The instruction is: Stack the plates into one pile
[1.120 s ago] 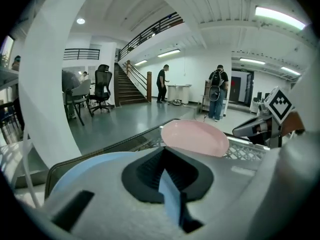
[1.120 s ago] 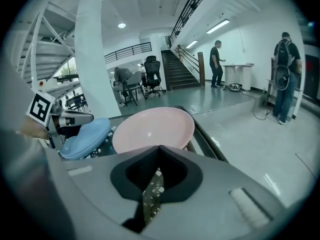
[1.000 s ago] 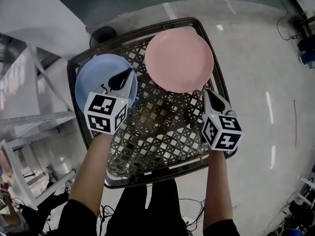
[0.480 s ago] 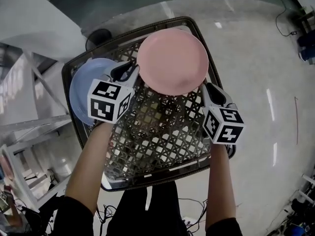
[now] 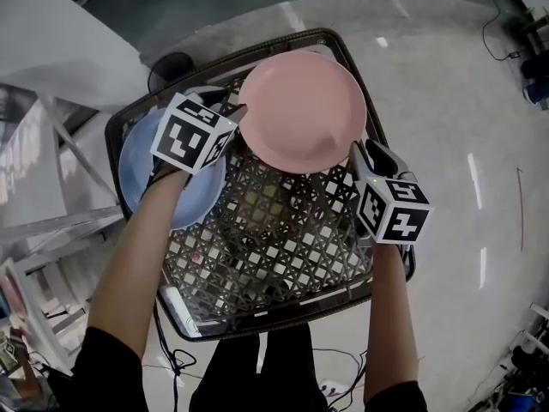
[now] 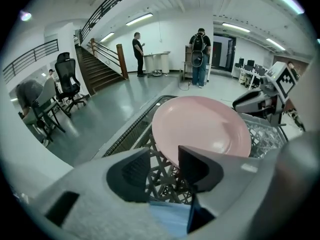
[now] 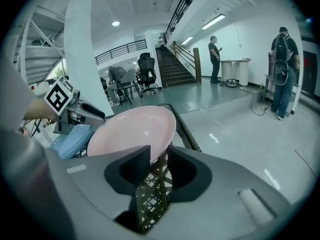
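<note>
A pink plate (image 5: 302,110) lies at the far right of the lattice tabletop (image 5: 274,239); a blue plate (image 5: 163,187) lies at the left, partly under my left hand. My left gripper (image 5: 233,112) points at the pink plate's left rim. Its jaws have just been opening and stand open, with only lattice between them and the pink plate (image 6: 202,129) just ahead. My right gripper (image 5: 364,154) sits at the pink plate's near right rim. Its jaws have also just been opening; the pink plate (image 7: 132,129) lies just beyond the open gap, with nothing gripped.
The tabletop has a dark raised rim (image 5: 390,157) and polished grey floor all round. A white frame (image 5: 51,221) stands to the left. Far off are a staircase (image 6: 100,66), office chairs (image 6: 67,84) and two standing people (image 6: 200,59).
The left gripper has swung from over the blue plate towards the pink plate's left rim. Both grippers, shut a second ago, now have their jaws apart. The right gripper edged closer to the plate.
</note>
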{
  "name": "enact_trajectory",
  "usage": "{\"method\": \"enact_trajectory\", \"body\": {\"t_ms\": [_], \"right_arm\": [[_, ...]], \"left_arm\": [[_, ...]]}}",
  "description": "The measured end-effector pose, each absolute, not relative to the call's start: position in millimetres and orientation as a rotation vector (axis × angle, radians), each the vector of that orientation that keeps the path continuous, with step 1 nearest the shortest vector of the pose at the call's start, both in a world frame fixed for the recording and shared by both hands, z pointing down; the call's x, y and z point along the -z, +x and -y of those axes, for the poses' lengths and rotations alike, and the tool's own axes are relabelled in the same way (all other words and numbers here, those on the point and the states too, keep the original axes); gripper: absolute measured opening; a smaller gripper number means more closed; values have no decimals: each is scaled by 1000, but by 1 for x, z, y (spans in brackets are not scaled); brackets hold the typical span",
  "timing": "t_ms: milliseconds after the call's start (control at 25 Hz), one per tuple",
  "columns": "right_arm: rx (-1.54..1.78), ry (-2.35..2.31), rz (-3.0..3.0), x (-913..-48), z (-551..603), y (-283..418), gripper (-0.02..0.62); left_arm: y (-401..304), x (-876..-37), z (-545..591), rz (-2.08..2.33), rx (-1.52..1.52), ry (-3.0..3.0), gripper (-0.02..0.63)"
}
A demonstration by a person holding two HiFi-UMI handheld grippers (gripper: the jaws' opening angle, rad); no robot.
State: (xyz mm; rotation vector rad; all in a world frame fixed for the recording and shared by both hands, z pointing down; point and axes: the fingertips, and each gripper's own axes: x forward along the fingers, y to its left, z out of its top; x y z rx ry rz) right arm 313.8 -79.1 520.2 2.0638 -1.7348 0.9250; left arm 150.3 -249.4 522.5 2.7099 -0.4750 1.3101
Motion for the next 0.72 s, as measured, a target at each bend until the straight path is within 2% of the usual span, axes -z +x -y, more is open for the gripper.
{"method": "enact_trajectory", "body": {"t_ms": [480,600,680,720], "right_arm": [[-1013,2087,1729,-530,93,321,140],[-1031,2085,1726,-535,95,322,140],[-1046,2090,1726,-537,95,322,140],[-1052,2093,1727,-537,96,323,138]], "left_arm": [[170,-539,264,358,-1368,2624,172],[173,-543,261,320,-1416,2608,149],[178,-538,260,309,-1407,2615,109],[180,-536,261,303,-1413,2610,115]]}}
